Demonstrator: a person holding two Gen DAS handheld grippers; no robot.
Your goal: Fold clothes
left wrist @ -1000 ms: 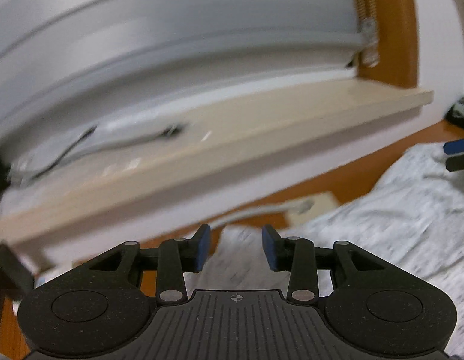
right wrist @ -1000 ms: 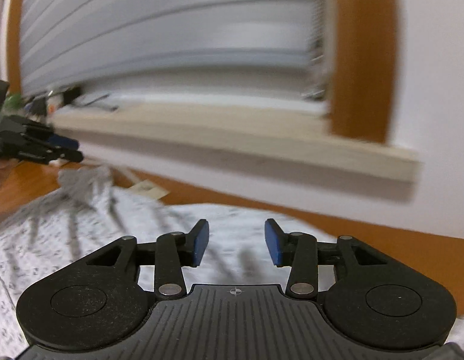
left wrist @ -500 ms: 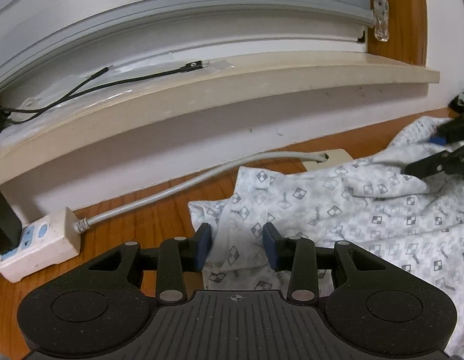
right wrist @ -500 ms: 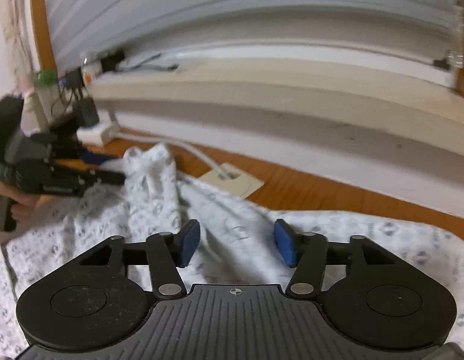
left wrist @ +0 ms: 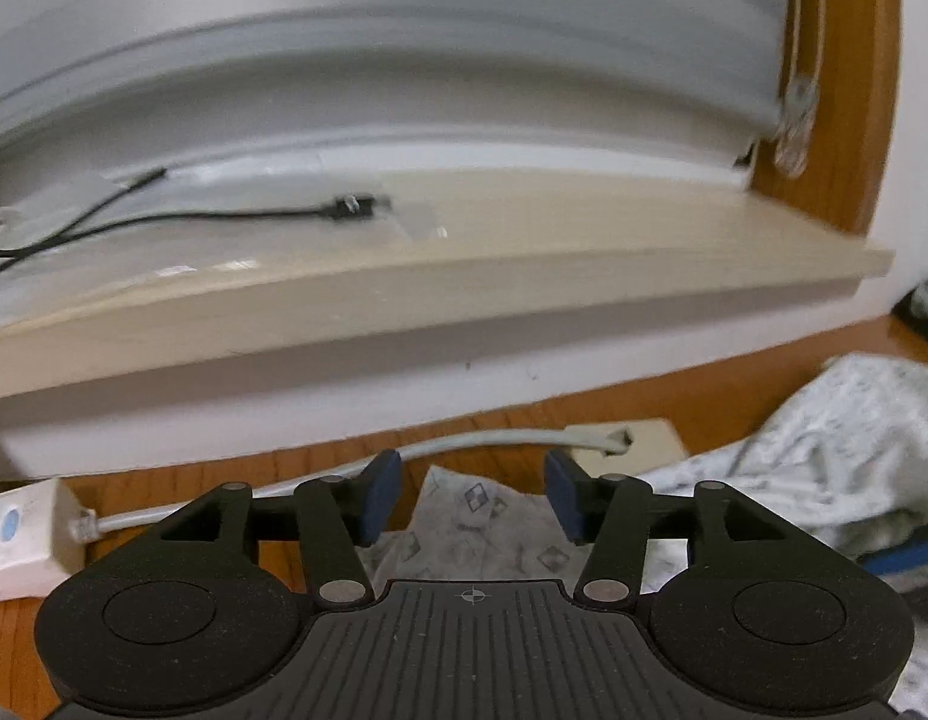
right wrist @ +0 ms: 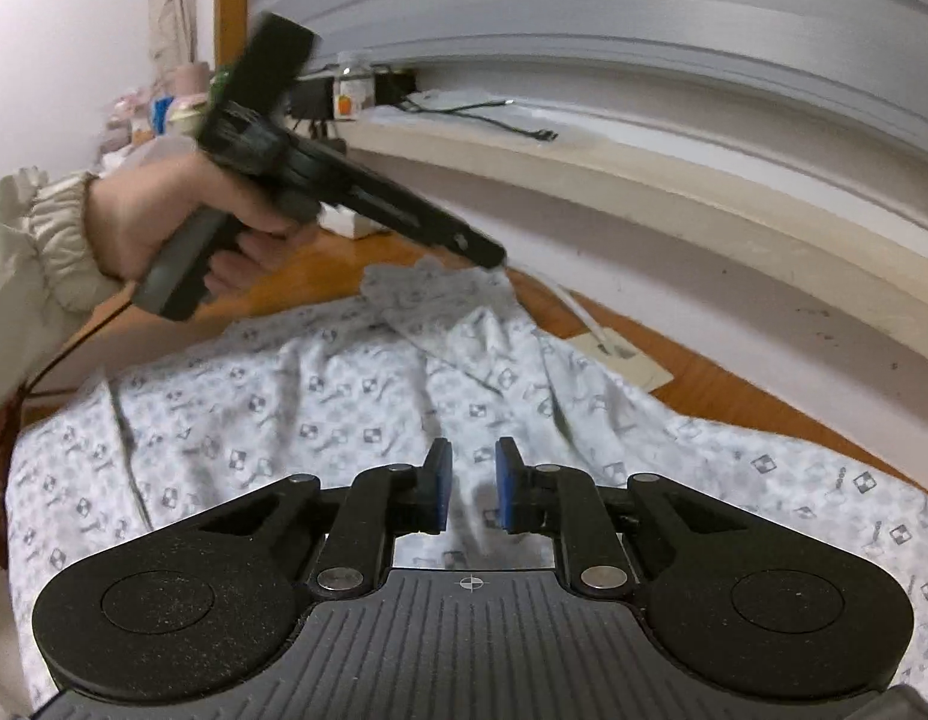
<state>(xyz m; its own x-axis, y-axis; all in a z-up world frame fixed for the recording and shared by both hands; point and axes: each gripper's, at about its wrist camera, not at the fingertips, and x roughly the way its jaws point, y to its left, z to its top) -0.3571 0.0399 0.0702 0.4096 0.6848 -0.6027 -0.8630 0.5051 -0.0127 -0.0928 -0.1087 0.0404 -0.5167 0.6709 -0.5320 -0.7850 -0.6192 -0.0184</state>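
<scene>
Patterned thin cotton garment lies rumpled and half spread on the wooden worktop below the sill, likely being laid out for folding. Left gripper jaws opening over its far corner, nothing pinched. Right gripper jaws closing over cloth, still gapped.

A gathered cream sleeve is showing at nine o'clock; black right gripper is wearing blue pads.
</scene>
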